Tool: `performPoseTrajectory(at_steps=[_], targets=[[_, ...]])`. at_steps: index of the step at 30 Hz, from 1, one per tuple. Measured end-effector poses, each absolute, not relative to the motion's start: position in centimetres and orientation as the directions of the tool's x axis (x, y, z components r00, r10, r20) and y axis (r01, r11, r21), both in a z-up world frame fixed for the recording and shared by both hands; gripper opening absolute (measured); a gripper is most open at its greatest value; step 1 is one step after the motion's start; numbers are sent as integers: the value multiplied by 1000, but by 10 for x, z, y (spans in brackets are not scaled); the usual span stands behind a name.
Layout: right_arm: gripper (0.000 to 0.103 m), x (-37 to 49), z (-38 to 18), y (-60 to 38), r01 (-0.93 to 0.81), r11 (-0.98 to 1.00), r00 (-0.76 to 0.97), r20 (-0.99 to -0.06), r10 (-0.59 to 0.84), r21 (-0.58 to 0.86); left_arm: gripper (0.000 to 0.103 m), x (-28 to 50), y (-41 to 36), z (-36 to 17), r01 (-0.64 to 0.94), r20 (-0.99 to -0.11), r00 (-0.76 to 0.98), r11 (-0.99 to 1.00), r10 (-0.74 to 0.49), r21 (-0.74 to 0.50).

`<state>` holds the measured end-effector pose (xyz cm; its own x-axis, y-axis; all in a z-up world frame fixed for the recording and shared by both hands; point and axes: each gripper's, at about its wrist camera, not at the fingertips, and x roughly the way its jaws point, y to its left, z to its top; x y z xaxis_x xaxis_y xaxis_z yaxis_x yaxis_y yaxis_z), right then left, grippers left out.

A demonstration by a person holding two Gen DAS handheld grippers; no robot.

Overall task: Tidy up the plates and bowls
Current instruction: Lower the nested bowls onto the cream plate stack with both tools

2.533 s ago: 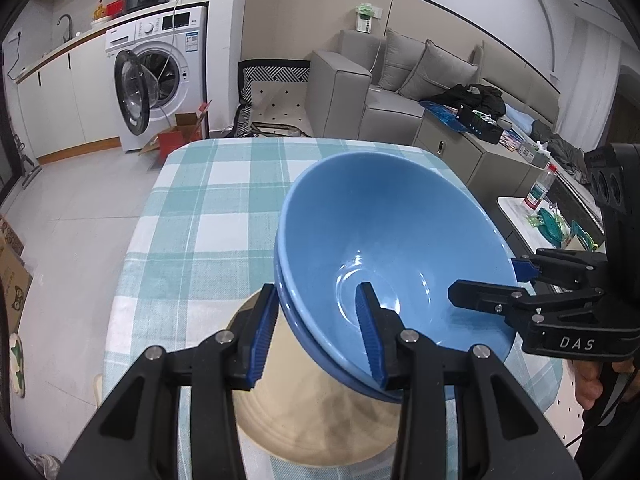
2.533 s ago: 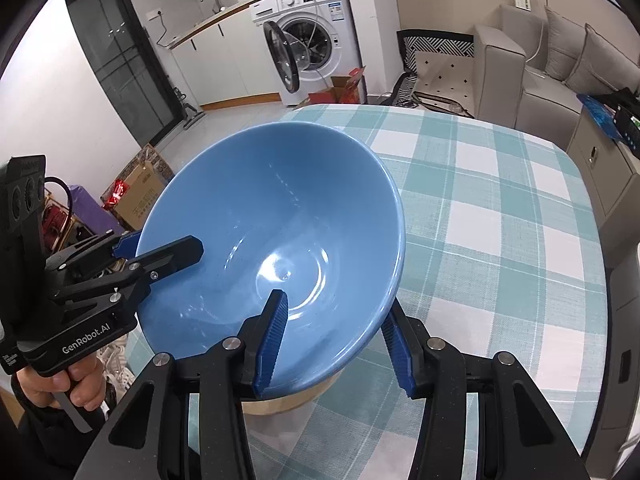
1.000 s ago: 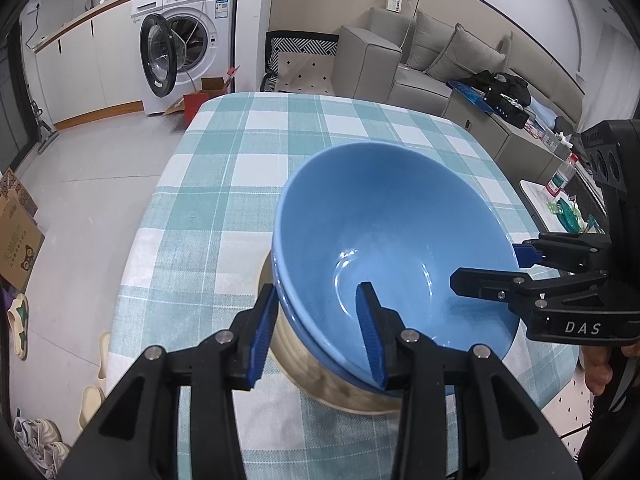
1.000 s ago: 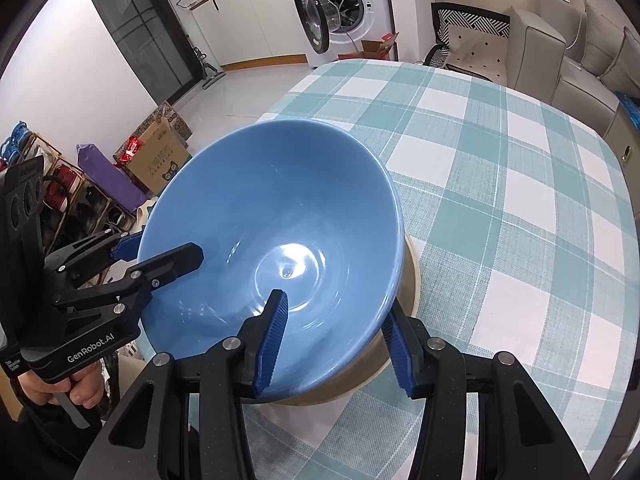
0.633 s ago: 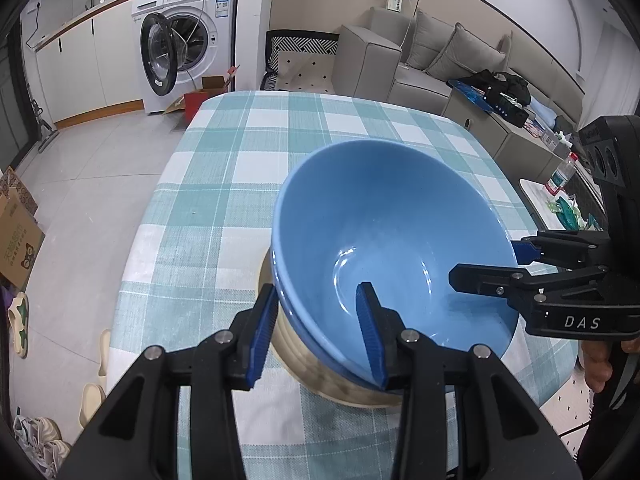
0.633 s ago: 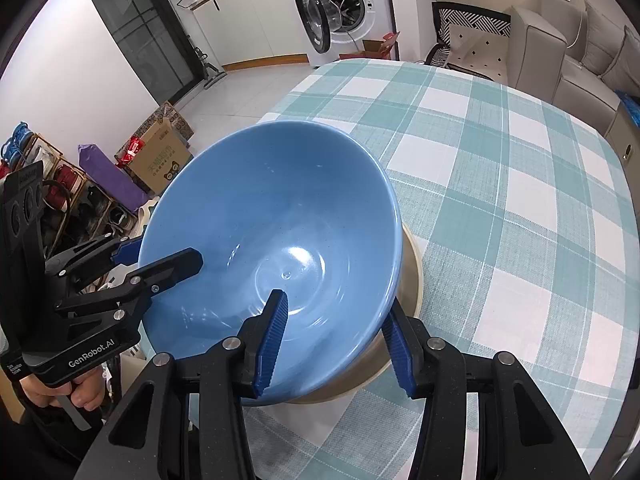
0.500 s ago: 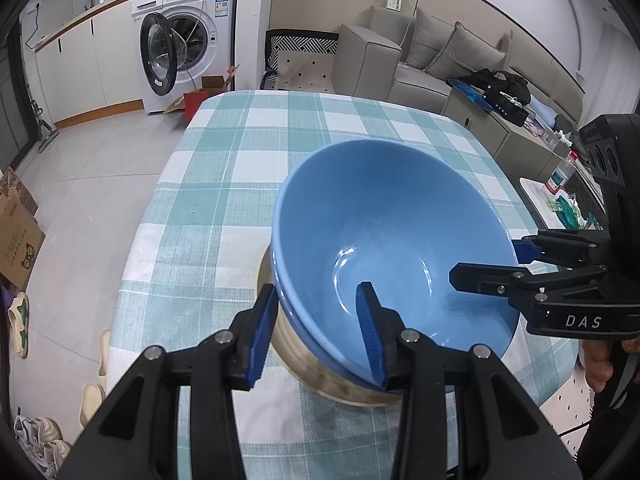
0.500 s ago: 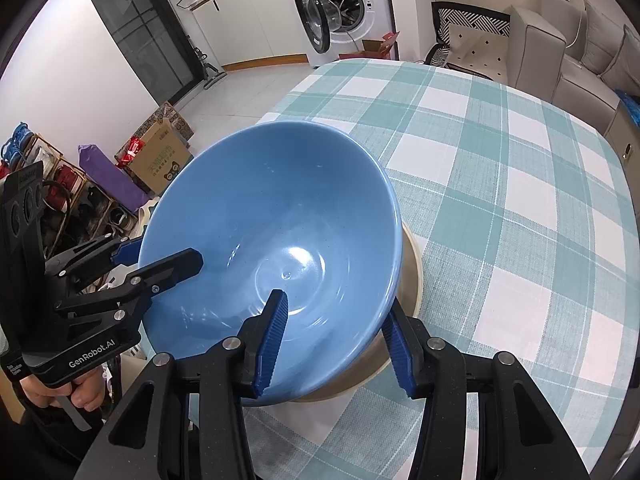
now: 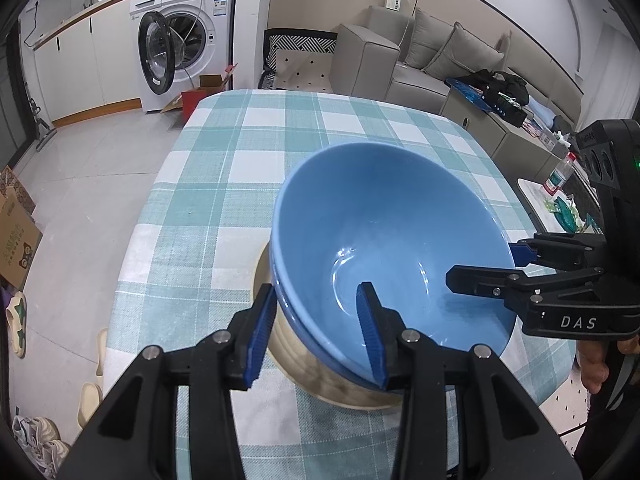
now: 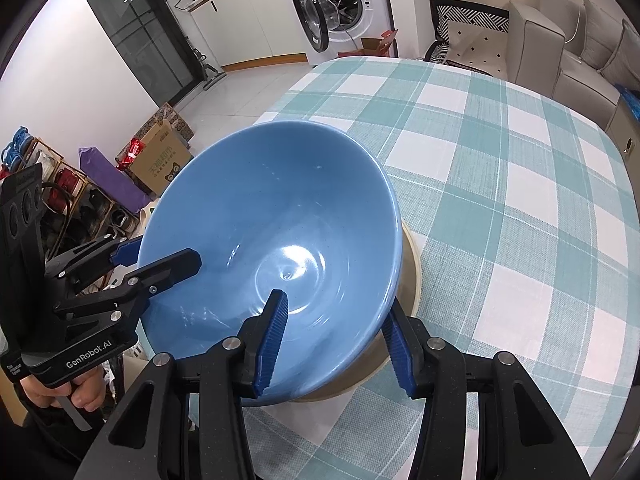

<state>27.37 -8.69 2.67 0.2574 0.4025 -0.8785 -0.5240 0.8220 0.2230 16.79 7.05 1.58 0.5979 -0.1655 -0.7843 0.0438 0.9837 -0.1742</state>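
Two nested blue bowls [image 9: 384,216] sit on a stack of beige plates [image 9: 296,348] near the front of the checked table. My left gripper [image 9: 318,320] clamps the near rims of the bowls, one finger inside and one outside. My right gripper [image 10: 334,330] clamps the opposite rim [image 10: 394,240] the same way; it also shows in the left wrist view [image 9: 516,260]. In the right wrist view the bowls [image 10: 272,240] hide most of the plates [image 10: 412,276]. The left gripper also shows there [image 10: 156,254].
The green and white checked tablecloth [image 9: 256,152] covers the table, bare beyond the stack [image 10: 500,184]. A washing machine [image 9: 184,36] with its door open, a sofa [image 9: 432,56] and cardboard boxes [image 10: 160,152] stand around on the floor.
The bowls and plates have come down from being held over the table to resting on it. In the last half second almost nothing has moved.
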Motion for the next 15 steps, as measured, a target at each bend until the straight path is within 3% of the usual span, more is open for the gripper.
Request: performPoseTrajectory(at_steps=[15], targets=[[55,279,26,-91,-523,819,263,-870,418,235,47,174,71,16,65,-767,609,976,-202,-206]])
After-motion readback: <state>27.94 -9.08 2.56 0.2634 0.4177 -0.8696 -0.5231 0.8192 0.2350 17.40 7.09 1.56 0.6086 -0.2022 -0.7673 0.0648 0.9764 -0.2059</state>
